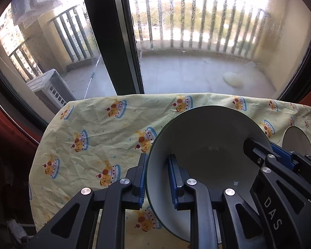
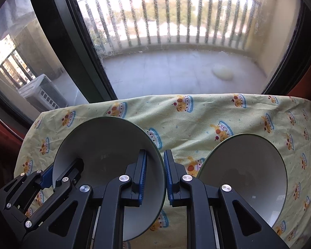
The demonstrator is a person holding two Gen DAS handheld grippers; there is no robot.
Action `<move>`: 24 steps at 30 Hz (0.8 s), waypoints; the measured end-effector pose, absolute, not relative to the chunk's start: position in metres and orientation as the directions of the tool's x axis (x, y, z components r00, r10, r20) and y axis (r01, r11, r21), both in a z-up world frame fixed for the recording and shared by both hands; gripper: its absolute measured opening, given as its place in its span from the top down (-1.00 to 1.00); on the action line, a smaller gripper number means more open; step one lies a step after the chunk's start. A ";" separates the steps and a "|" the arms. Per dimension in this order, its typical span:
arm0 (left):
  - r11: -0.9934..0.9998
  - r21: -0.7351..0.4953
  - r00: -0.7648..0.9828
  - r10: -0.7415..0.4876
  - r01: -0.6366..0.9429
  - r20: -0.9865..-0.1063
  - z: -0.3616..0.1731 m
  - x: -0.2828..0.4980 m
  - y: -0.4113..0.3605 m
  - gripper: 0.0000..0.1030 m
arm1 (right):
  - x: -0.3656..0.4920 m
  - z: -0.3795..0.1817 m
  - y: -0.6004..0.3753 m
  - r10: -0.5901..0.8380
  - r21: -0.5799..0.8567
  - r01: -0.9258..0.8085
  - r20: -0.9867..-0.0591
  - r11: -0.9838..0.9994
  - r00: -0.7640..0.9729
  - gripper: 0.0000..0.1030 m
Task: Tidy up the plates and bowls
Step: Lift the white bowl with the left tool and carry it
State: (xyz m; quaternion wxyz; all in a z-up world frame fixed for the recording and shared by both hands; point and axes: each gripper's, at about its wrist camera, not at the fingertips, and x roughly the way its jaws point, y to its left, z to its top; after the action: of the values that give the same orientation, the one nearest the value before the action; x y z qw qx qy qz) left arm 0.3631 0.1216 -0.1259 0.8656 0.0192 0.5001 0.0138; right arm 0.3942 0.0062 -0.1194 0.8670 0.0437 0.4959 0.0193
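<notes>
Bowl tilted over the worktop, pinched both sides: left gripper fingers nearly closed across the left rim, right gripper same on the right rim. Second bowl just beside, w/ nothing gripping it. Best lifted level, both grips even, then nested. Bowl bottoms cut off by the arms, so can't tell if it's touching the cloth.

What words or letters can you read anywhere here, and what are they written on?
"DAS": white letters on the black body of the right gripper, seen in the left wrist view.
A small dark mark inside the bowl: too blurred to read.
The cake pictures on the yellow tablecloth carry no words.
</notes>
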 end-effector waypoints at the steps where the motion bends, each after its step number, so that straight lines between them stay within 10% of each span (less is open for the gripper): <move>1: 0.999 0.046 0.499 0.042 -0.004 -0.866 -0.124 0.360 0.122 0.67 | 0.392 -0.118 0.006 0.076 0.094 0.011 -0.858 0.996 0.507 0.61; 24: 1.000 0.010 0.566 0.001 0.013 -0.824 -0.054 0.280 0.093 0.67 | 0.303 -0.046 -0.031 0.077 0.119 0.039 -0.828 0.992 0.555 0.61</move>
State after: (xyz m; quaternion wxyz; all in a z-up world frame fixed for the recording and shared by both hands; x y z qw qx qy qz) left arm 0.2802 0.0928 -0.0545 0.8849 0.0074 0.4657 -0.0033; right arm 0.3030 -0.0310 -0.0456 0.8797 0.0618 0.4714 0.0107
